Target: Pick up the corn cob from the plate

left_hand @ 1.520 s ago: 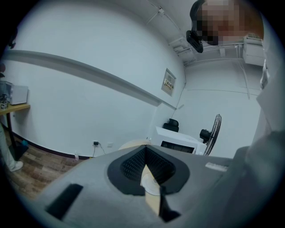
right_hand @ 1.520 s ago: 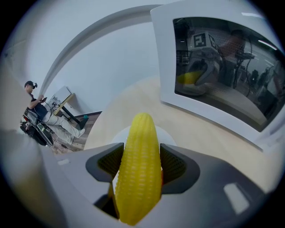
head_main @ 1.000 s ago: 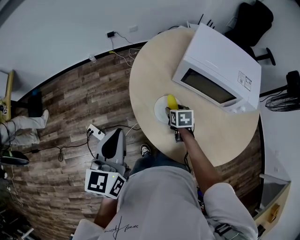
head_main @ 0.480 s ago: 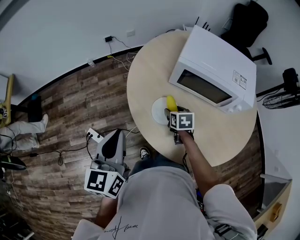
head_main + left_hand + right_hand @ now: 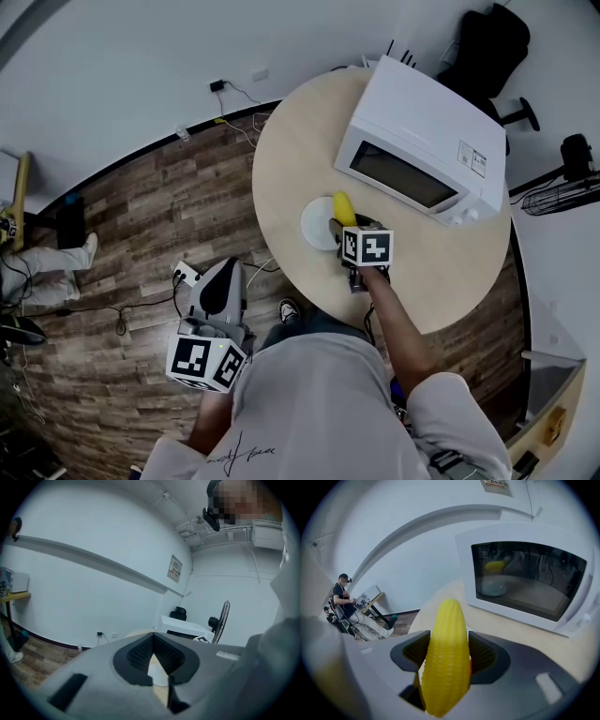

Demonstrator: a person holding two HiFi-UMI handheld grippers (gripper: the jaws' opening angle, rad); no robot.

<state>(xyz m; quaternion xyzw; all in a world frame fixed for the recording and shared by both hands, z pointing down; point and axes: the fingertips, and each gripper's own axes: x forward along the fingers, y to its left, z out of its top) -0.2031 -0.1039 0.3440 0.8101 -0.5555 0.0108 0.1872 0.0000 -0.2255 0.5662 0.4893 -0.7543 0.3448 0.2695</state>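
Lifting straight up suits here: right gripper (image 5: 449,656) clamped on the corn cob (image 5: 449,620) mid-length, its butt end possibly not yet clear of the plate (image 5: 312,226) by the table's (image 5: 281,159) near edge.

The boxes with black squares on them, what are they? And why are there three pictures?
Those boxes are markers fixed on hand-held tongs. A person holds one pair in each hand. The top-down picture comes from a camera on the person's head. The other two come from cameras riding on the tongs. On the round table stand a white microwave and a white plate. The right tongs grip a yellow corn cob. The left tongs are shut and empty, held off the table, over the wooden floor.
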